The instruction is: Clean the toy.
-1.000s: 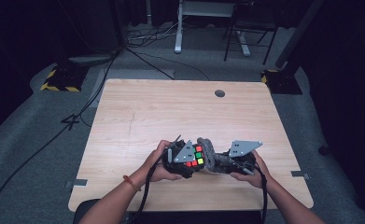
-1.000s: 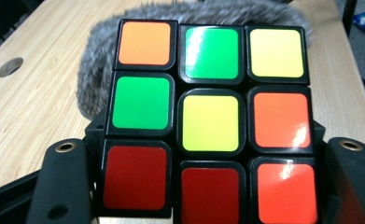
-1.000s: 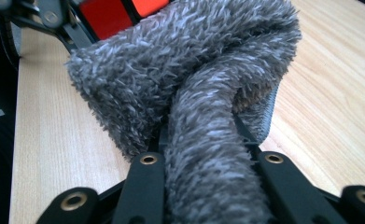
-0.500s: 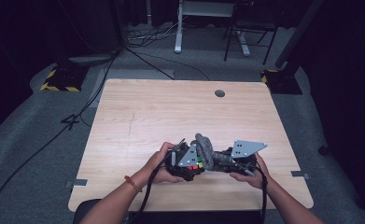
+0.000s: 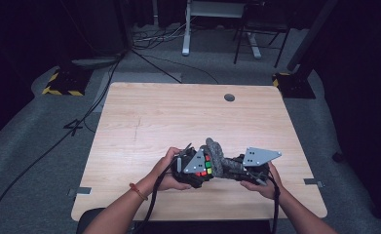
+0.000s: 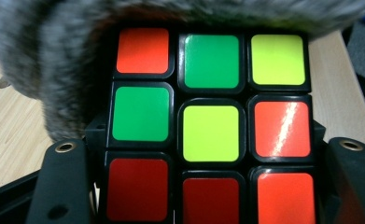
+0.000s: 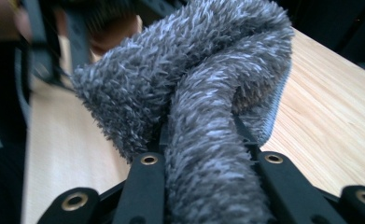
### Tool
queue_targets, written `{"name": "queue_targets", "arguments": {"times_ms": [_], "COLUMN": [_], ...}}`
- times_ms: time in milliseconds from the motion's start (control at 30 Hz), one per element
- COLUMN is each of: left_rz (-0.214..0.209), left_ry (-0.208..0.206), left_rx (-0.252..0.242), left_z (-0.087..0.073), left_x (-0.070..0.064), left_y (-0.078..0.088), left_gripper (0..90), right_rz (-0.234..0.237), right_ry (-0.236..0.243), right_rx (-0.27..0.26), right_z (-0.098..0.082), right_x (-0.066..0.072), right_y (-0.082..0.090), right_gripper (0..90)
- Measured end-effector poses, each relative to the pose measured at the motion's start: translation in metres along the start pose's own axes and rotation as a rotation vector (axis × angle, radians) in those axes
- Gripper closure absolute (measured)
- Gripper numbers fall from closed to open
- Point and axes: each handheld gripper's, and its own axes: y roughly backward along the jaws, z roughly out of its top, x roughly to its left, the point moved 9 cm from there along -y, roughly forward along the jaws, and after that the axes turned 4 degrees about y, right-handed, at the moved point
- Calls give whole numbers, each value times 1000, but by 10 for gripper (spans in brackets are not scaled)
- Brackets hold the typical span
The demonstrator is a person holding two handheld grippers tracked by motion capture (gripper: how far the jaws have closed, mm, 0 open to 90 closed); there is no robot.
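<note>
While the puzzle cube (image 5: 205, 165) sits clamped between the jaws of the left gripper (image 5: 196, 166), held just above the near middle of the wooden table (image 5: 178, 117), the work in hand looks like wiping it: a grey fluffy cloth (image 5: 219, 161) is pressed against the cube's right and top side. In the left gripper view the cube (image 6: 210, 126) shows a mixed face of red, orange, green and yellow squares, with the cloth (image 6: 45, 65) draped over its upper edge and down one side. The right gripper (image 5: 249, 171) is closed tight on the cloth; in the right gripper view a thick fold of that cloth (image 7: 203, 116) runs up between its two black jaws.

By my judgement, the next move calls for dragging the cloth across a cube face while the left grip holds firm, or turning the cube to bring up an unwiped side.

Both hands work close to the near edge of the table, so a pull towards the person has little room. Ahead, the tabletop lies bare up to the round cable hole (image 5: 229, 97) near the far edge, and to both sides there is free surface for wider strokes.
</note>
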Motion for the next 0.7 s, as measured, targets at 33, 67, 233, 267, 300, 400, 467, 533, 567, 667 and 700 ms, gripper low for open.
{"name": "queue_targets", "arguments": {"times_ms": [33, 67, 233, 267, 300, 400, 467, 533, 567, 667, 700], "left_rz": [-2, 3, 24, 19, 11, 19, 19, 19, 17, 16, 8], "left_ry": [3, 1, -15, -12, -5, -1, 3, 11, 14, 5, 8], "left_rx": [2, 10, 36, 34, 28, 12, -1, -26, -36, -38, -41], "left_z": [0, 0, -1, -1, -1, 1, 2, 5, 6, 7, 7], "left_x": [0, 0, 1, 1, 1, 3, 4, 5, 5, 4, 4], "left_y": [-1, -2, -6, -6, -5, -2, 1, 6, 7, 10, 10], "left_gripper": [329, 330, 330, 331, 331, 331, 331, 331, 331, 331, 331], "right_rz": [6, 15, 18, 7, -3, -36, -41, -48, -41, -41, -46], "right_ry": [-5, -14, -8, 2, 12, 25, 12, 10, 2, 6, 8], "right_rx": [-6, -22, -24, -12, 0, 55, 76, 100, 106, 114, 98], "right_z": [2, 4, 7, 6, 4, -6, -14, -19, -21, -23, -21], "right_x": [1, 1, 1, 0, -1, -7, -11, -13, -14, -14, -13], "right_y": [0, 0, -1, -1, -2, -4, -5, -6, -7, -9, -9], "right_gripper": [736, 736, 736, 735, 735, 734, 735, 734, 735, 734, 735]}}
